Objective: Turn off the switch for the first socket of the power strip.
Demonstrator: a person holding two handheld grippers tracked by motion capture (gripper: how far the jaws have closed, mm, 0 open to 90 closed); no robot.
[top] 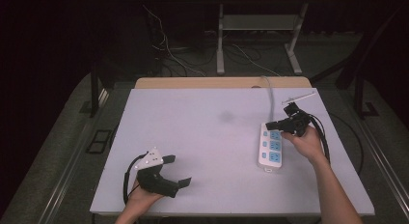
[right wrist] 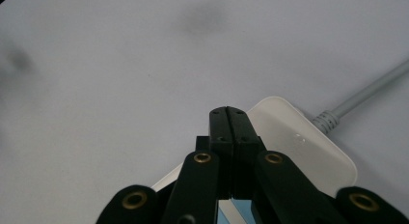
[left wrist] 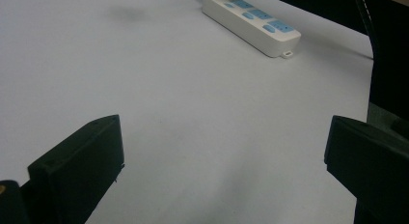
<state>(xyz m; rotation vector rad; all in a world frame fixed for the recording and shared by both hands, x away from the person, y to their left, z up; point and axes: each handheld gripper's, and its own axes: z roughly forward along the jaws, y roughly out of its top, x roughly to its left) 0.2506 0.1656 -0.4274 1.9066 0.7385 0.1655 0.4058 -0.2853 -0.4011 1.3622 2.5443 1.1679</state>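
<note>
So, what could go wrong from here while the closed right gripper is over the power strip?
1. The right gripper, jaws shut together with nothing between them, is over the cable end of the power strip. If it pushes down off-centre, the strip could slide or turn on the smooth table.
2. The left gripper rests open far from the strip, so nothing holds the strip steady.
3. The grey cable runs off the back edge; it could pull on the strip.

A pale grey table [top: 193, 151] filled the middle, with a faint dark smudge [top: 225, 117] on its top right of centre. Beyond its far edge ran a wooden board [top: 202, 82]. On the dark floor behind lay loose cables [top: 169, 52], beside a grey metal stand [top: 220, 40].
</note>
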